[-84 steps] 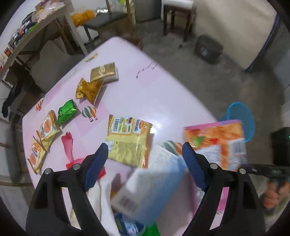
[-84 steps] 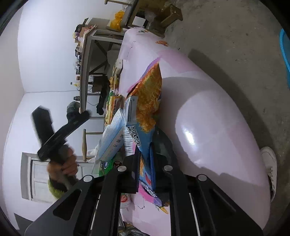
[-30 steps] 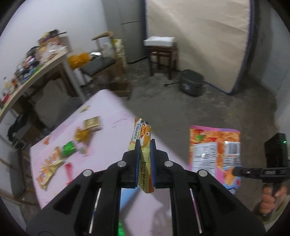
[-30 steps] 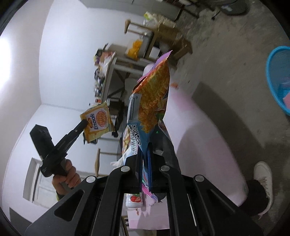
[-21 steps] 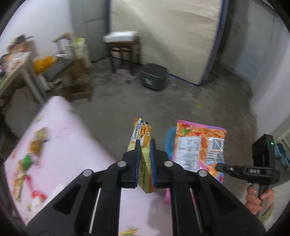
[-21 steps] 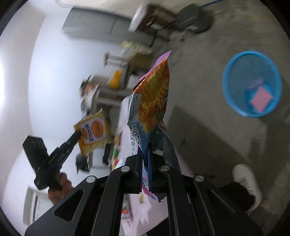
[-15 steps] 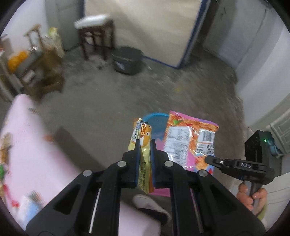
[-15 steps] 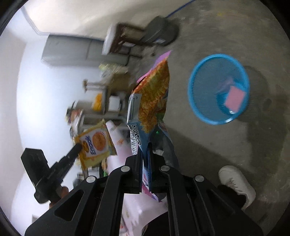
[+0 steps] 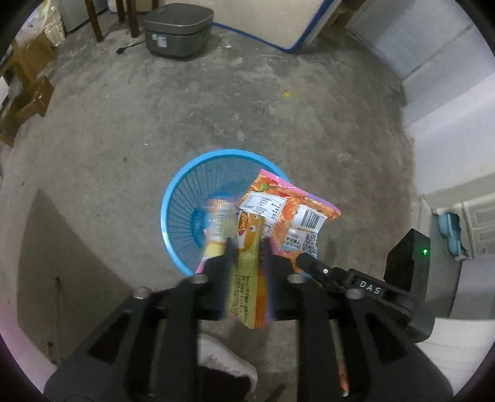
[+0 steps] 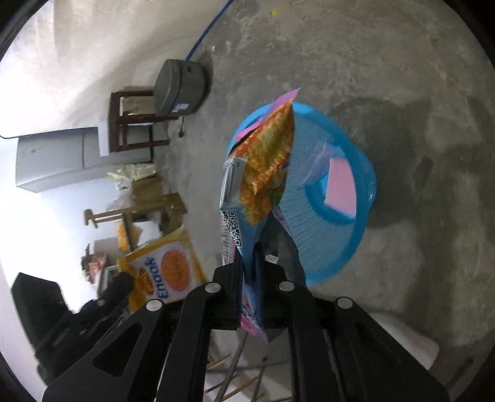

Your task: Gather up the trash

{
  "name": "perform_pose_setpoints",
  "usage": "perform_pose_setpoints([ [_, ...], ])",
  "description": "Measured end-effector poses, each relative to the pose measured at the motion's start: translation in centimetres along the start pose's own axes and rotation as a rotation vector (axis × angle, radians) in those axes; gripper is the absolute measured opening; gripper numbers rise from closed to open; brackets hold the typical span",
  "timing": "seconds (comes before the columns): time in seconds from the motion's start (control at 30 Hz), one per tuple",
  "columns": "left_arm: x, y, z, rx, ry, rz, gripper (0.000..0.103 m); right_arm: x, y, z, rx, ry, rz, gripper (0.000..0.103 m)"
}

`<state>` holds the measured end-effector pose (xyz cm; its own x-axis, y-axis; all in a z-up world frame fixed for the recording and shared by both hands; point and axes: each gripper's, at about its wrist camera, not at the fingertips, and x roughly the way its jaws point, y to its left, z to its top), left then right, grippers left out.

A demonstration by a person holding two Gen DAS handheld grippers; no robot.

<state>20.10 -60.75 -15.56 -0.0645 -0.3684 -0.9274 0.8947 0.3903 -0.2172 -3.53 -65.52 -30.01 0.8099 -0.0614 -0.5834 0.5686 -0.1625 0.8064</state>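
Hanging over the blue basket [image 9: 173, 198], both tongs grip wrappers. Left tongs [image 9: 247, 250] clamp a yellow packet [image 9: 247, 278]; right tongs [image 10: 249, 263] clamp an orange bag [image 10: 266, 167], basket just beyond both tips.

Two snack wrappers over a blue basket [image 9: 173, 198]
Yellow wrapper [image 9: 247, 278] and orange-pink wrapper [image 10: 263, 160] hang edge-on above it; a pink scrap [image 10: 340, 191] lies inside.

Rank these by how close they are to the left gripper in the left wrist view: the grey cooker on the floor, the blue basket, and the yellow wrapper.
1. Yellow wrapper: between the left gripper's jaws.
2. Blue basket: on the floor just beyond the fingertips.
3. Grey cooker: far across the floor, by the wall.
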Motion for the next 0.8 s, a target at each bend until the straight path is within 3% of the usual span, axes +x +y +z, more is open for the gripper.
perform_pose_setpoints([
  [0.03,0.5,0.0,0.2,-0.008,-0.002,0.020,0.063,1.0,-0.8,0.6,0.007,-0.006,-0.034,0.026],
  [0.07,1.0,0.4,0.3,-0.021,-0.011,0.069,0.070,1.8,-1.6,1.1,0.010,-0.011,-0.062,0.042],
  [0.13,1.4,1.0,0.3,-0.037,-0.019,0.117,0.072,3.1,-2.8,1.5,0.007,-0.008,-0.113,0.049],
  [0.23,0.7,1.7,-0.2,-0.069,-0.015,0.082,0.072,3.8,-4.3,1.8,0.025,-0.006,-0.171,0.049],
  [0.43,-4.1,2.6,-1.2,-0.063,-0.115,0.064,0.072,1.5,-4.6,0.8,-0.024,-0.040,-0.170,0.049],
  [0.63,-13.5,4.2,-3.4,-0.033,-0.255,0.067,0.072,-1.8,-0.7,-0.8,-0.179,-0.096,-0.178,0.049],
  [0.8,-22.7,7.9,-6.6,-0.016,-0.358,0.148,0.075,-1.0,6.1,-1.7,-0.407,-0.127,-0.190,0.048],
])
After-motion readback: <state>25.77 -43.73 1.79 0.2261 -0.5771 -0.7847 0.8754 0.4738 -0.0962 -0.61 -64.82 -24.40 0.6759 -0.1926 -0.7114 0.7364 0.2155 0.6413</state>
